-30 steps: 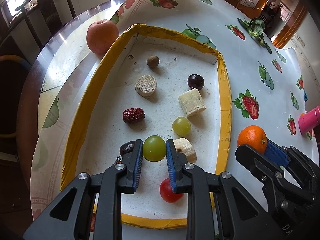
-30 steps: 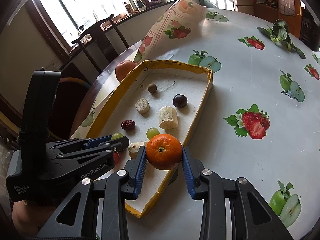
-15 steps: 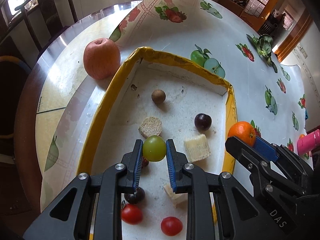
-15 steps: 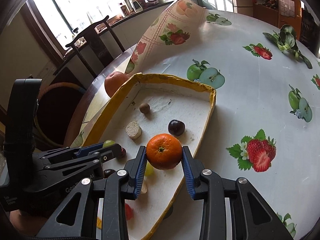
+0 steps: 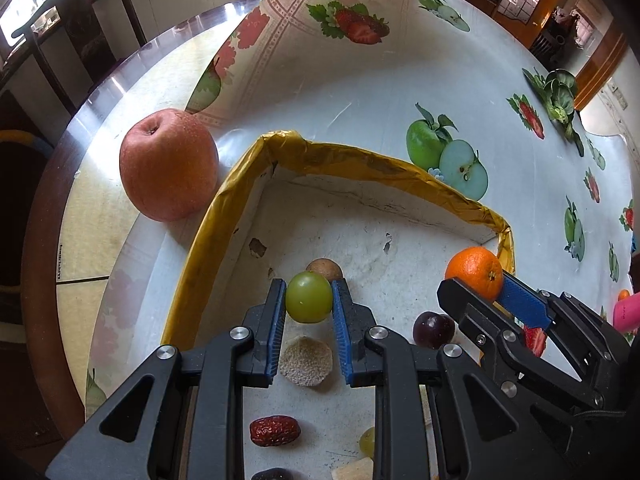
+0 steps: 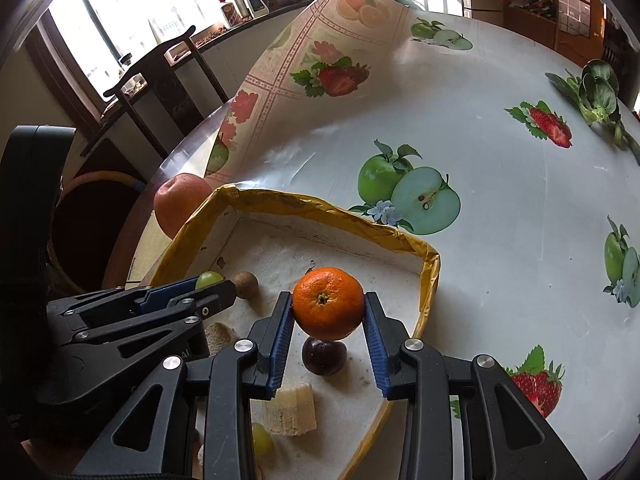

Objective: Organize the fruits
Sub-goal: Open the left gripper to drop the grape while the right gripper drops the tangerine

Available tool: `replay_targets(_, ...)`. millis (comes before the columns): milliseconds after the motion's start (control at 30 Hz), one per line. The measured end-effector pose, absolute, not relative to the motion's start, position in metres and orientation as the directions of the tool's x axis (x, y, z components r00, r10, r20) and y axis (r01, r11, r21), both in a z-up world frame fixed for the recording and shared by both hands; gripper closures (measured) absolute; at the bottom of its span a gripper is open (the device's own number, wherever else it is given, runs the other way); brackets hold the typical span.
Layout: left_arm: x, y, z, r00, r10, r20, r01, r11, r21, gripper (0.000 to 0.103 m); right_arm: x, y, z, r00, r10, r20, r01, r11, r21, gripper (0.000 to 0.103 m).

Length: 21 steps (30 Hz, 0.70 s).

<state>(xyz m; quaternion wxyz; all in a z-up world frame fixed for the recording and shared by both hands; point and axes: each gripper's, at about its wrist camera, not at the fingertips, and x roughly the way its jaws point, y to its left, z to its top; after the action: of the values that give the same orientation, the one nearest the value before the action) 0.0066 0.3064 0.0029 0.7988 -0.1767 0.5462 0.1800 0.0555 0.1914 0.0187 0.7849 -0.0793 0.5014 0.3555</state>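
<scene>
My left gripper (image 5: 309, 304) is shut on a green grape (image 5: 309, 297), held above the far end of the yellow-rimmed white tray (image 5: 352, 162). My right gripper (image 6: 328, 312) is shut on a small orange (image 6: 328, 303) and hovers over the tray's far right corner, above a dark plum (image 6: 324, 357). In the left wrist view the right gripper (image 5: 486, 284) with the orange (image 5: 475, 271) shows at the right. In the right wrist view the left gripper (image 6: 212, 286) and its grape (image 6: 209, 279) show at the left. A brown round fruit (image 5: 324, 269) lies just beyond the grape.
A big red apple (image 5: 169, 165) stands outside the tray's far left corner. In the tray lie a red date (image 5: 275, 431), a round cracker slice (image 5: 306, 361), a banana piece (image 6: 290, 410) and another grape (image 6: 262, 438). The tablecloth's corner (image 6: 320, 60) curls up behind. A chair (image 6: 160, 76) stands beyond the table edge.
Both grippers have moved toward the tray's far end, each keeping its fruit. The apple and the far corners of the tray now look much nearer.
</scene>
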Motion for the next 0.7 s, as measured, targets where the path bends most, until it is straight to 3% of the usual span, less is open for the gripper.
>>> replay_targets(567,0.007,0.303,0.005,0.334,0.127,-0.934,-0.483,0.874,-0.053,0.082,0.062,0.196,0.002,0.215,0.461,-0.861,-0.639,0.733,0.233,0.067)
replay_targets(700,0.006,0.303,0.006,0.309,0.164,-0.937,-0.496,0.868,-0.012,0.064,0.062,0.196,0.002,0.205,0.459,-0.865,-0.638,0.732,0.238,0.066)
